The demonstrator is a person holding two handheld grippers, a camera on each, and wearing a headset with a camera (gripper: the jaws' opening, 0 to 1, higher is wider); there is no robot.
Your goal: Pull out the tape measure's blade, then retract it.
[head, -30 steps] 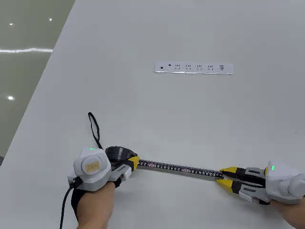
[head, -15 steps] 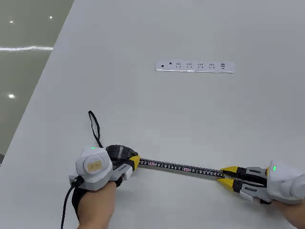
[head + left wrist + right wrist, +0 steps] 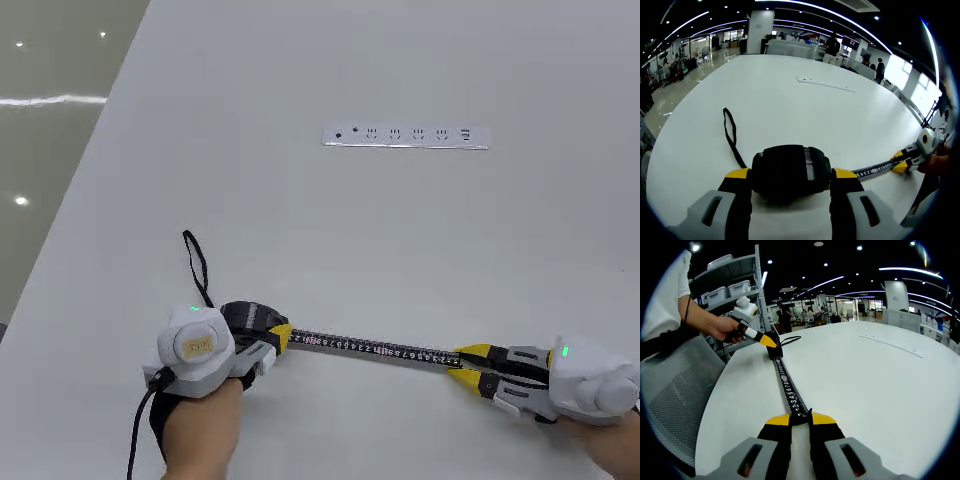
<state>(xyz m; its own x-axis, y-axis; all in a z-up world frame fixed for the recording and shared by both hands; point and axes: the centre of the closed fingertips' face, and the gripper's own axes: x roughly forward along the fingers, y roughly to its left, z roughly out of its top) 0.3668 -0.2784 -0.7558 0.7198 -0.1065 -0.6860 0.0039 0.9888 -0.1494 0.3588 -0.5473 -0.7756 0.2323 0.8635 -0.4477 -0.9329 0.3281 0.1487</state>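
On the white worktop (image 3: 300,80), near its front edge: a tape measure (image 3: 250,320) stretched between two grippers.
The left gripper (image 3: 790,174), held low and level with the person's left hand (image 3: 200,430) behind it, has its jaws clamped on either side of the black tape measure, which rests on the worktop with its wrist strap (image 3: 197,265) lying loose beyond. The blade (image 3: 370,348) runs flat along the surface to the right gripper (image 3: 800,418), whose jaws are pinched together on the blade's tip. It points back toward the left gripper, with the right hand (image 3: 615,450) behind it. A power strip (image 3: 405,137) lies well apart, farther across.
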